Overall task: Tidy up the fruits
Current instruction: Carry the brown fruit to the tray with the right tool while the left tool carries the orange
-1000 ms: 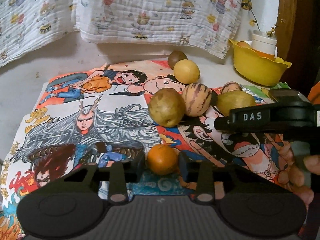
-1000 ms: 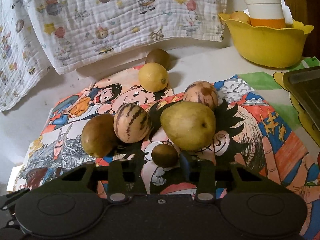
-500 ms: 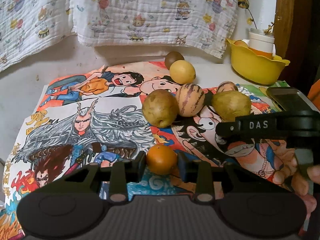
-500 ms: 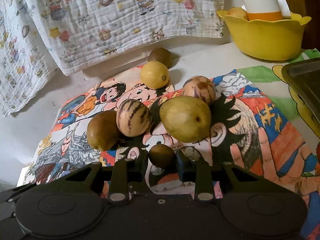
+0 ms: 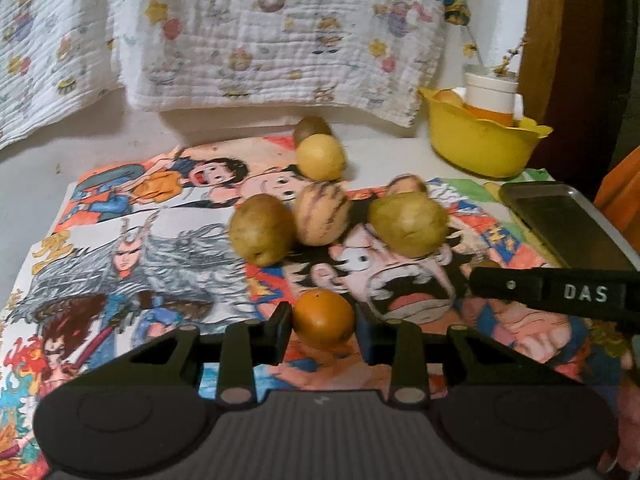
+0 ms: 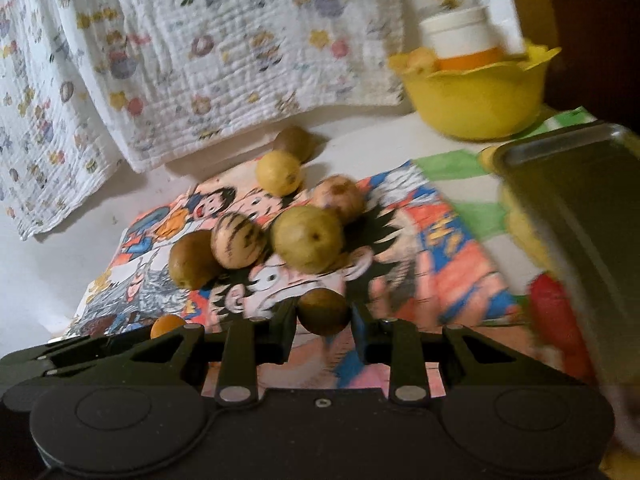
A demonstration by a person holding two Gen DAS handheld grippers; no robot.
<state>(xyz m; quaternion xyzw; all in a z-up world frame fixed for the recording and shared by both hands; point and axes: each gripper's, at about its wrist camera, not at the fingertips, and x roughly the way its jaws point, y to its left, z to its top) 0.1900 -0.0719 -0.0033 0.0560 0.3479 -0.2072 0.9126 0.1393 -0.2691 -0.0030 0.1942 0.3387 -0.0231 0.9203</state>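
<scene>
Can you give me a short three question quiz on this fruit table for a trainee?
1. True or false: the left gripper is closed on an orange fruit.
2. What does the right gripper hold? A lemon, B small brown fruit, C striped melon.
3. Fill in: the white jar stands in the ____ bowl.

Key: 1 true; 2 B; 3 yellow.

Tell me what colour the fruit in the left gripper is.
Orange, seen best in the left wrist view, between the jaws.
</scene>
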